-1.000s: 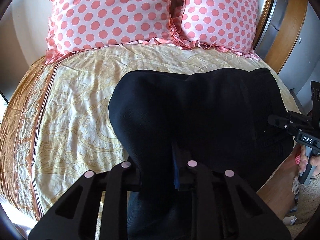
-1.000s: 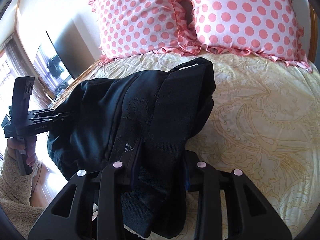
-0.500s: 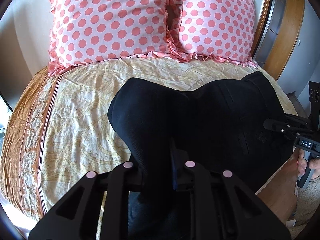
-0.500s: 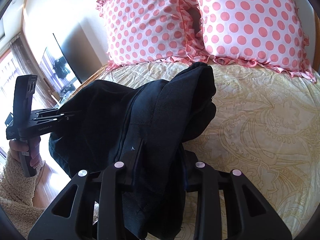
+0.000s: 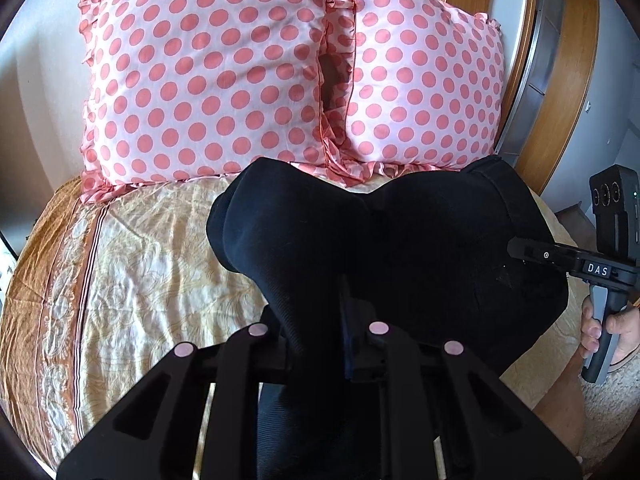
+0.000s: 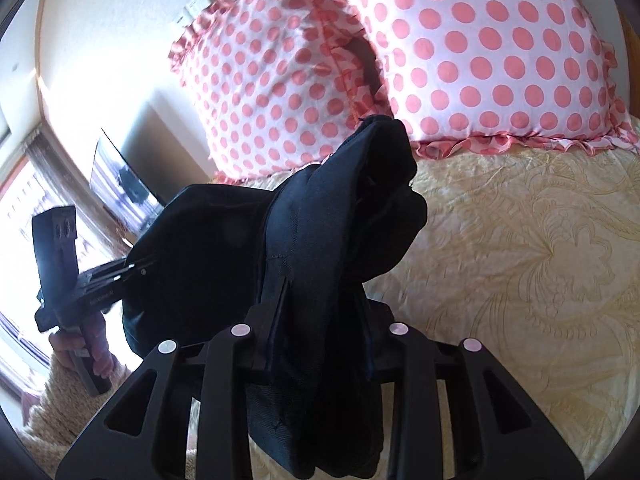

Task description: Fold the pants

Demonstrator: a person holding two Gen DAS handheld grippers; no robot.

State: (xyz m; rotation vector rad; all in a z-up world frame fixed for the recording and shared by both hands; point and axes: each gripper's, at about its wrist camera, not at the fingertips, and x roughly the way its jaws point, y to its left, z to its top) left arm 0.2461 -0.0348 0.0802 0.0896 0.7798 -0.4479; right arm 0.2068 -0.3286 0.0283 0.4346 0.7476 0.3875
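Note:
The black pants (image 5: 400,248) hang bunched between my two grippers, held up above the bed. My left gripper (image 5: 316,344) is shut on one end of the cloth, which drapes over its fingers. My right gripper (image 6: 320,332) is shut on the other end of the pants (image 6: 312,232), a thick bundle that hides its fingertips. The right gripper also shows at the right edge of the left wrist view (image 5: 520,249), biting the cloth. The left gripper shows in the right wrist view (image 6: 132,270) at the left.
The bed has a yellow patterned sheet (image 5: 152,264), also in the right wrist view (image 6: 520,248). Two pink polka-dot pillows (image 5: 208,80) (image 6: 488,52) lean at the head. A wooden door frame (image 5: 568,80) stands right, a window (image 6: 16,208) left.
Both grippers have risen with the pants, which now hang higher and closer to the pillows. The cloth is more bunched between them.

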